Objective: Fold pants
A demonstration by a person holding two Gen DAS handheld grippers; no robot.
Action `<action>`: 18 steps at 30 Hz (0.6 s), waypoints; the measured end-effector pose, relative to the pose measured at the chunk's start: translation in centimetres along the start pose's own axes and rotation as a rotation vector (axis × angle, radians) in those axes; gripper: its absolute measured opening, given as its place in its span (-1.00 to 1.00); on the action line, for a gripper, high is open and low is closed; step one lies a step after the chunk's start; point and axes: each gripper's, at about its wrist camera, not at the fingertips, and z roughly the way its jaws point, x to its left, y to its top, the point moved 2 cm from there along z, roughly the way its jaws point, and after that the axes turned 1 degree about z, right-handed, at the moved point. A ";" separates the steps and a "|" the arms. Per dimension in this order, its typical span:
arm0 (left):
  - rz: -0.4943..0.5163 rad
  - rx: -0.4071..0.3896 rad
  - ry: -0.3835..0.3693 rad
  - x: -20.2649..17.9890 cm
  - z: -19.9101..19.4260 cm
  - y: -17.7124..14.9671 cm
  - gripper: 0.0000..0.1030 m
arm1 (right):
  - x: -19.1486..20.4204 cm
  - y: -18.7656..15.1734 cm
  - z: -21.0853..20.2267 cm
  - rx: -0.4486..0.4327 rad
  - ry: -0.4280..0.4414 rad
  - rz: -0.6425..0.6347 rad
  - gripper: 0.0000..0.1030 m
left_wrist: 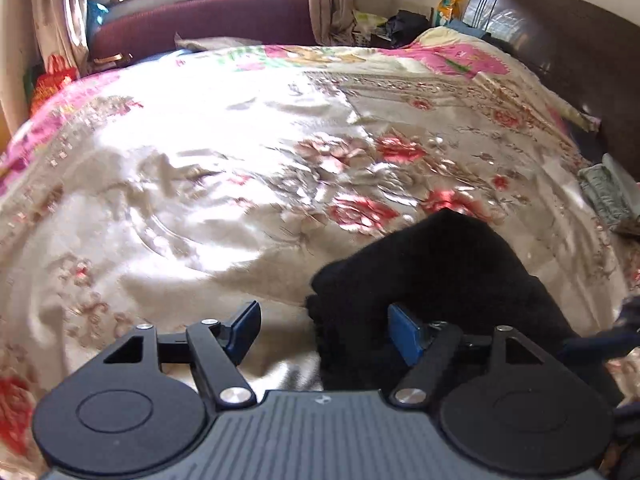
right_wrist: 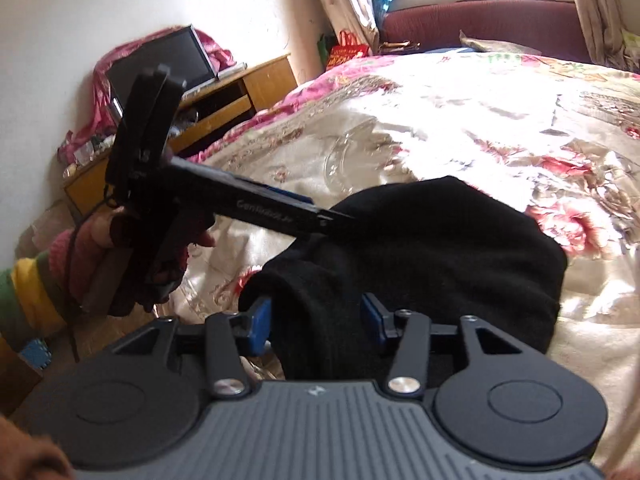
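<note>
Clearly we work on a big bed (left_wrist: 200, 184) under a glossy floral quilt, and the black pants (right_wrist: 432, 264) lie bunched in a thick heap at its near edge, just ahead of both tools. We judge the cloth soft, limp and fairly bulky, perhaps knit, light enough to lift but apt to sag and slide over that slick quilt. A hold on a hem or waistband edge, not the piled middle, looks best to us. Our right gripper (right_wrist: 316, 322) has its blue pads apart with a fold of the pants between them, not visibly pinched. Our left gripper (left_wrist: 324, 330) stands wide, one pad against the heap's nearer left edge, the other over bare quilt.
</note>
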 end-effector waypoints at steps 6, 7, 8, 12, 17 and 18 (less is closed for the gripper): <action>0.170 -0.119 0.084 -5.0 -2.0 1.4 0.65 | -6.0 2.3 -2.8 -0.172 -0.156 0.152 0.13; 0.189 -0.124 0.072 -5.8 -1.8 1.3 0.67 | -6.7 2.6 -2.4 -0.179 -0.195 0.141 0.13; 0.216 -0.124 0.067 -6.7 -1.3 1.1 0.69 | -7.2 2.7 -1.6 -0.179 -0.236 0.122 0.13; 0.256 -0.021 0.062 -8.0 2.4 -0.4 0.72 | -11.0 2.6 3.3 -0.092 -0.276 0.179 0.03; 0.232 0.006 0.084 -7.3 4.2 -1.1 0.93 | -12.3 1.4 6.1 -0.040 -0.296 0.193 -0.02; 0.212 0.016 0.086 -7.0 4.3 -1.1 0.96 | -11.8 1.1 6.3 -0.039 -0.313 0.153 -0.02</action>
